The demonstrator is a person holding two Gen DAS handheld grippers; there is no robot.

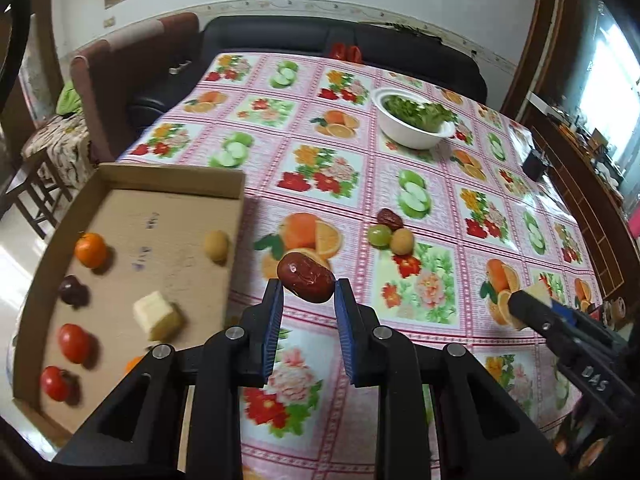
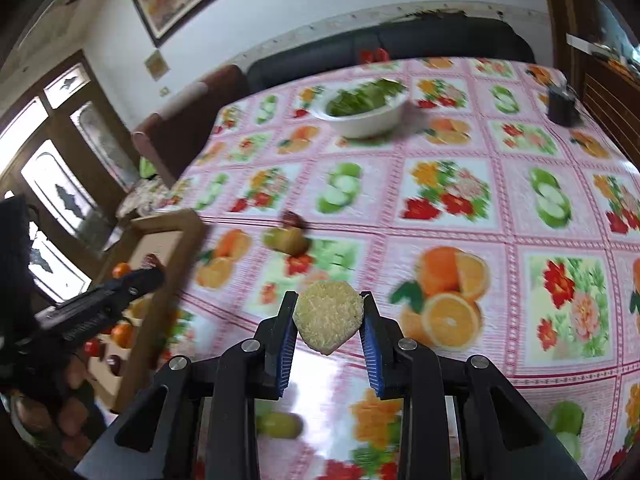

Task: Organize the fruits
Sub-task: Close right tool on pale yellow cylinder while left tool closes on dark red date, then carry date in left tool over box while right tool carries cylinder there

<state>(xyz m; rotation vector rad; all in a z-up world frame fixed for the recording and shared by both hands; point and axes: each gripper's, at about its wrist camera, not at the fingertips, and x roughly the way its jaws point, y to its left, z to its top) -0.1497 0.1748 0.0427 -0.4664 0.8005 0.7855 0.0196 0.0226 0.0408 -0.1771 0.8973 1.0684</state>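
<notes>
My left gripper (image 1: 308, 286) is shut on a dark red date (image 1: 306, 282), held above the table just right of the cardboard tray (image 1: 168, 178). The tray holds an orange (image 1: 91, 250), two tomatoes (image 1: 74, 343), a dark fruit (image 1: 72, 290), a yellow-brown fruit (image 1: 216, 245) and a pale yellow chunk (image 1: 157, 315). My right gripper (image 2: 329, 320) is shut on a pale yellow fruit chunk (image 2: 328, 322) above the table; it shows at the right in the left wrist view (image 1: 536, 294). A green grape (image 1: 379, 235), a yellow fruit (image 1: 401, 241) and another date (image 1: 391, 219) lie mid-table.
A white bowl of greens (image 1: 412, 120) stands at the far side of the flowered tablecloth (image 1: 440, 184). A small black object (image 1: 535, 163) sits near the right edge. A dark sofa (image 1: 280, 36) and a brown chair (image 1: 104, 76) are behind the table. Another green fruit (image 2: 280, 424) lies under my right gripper.
</notes>
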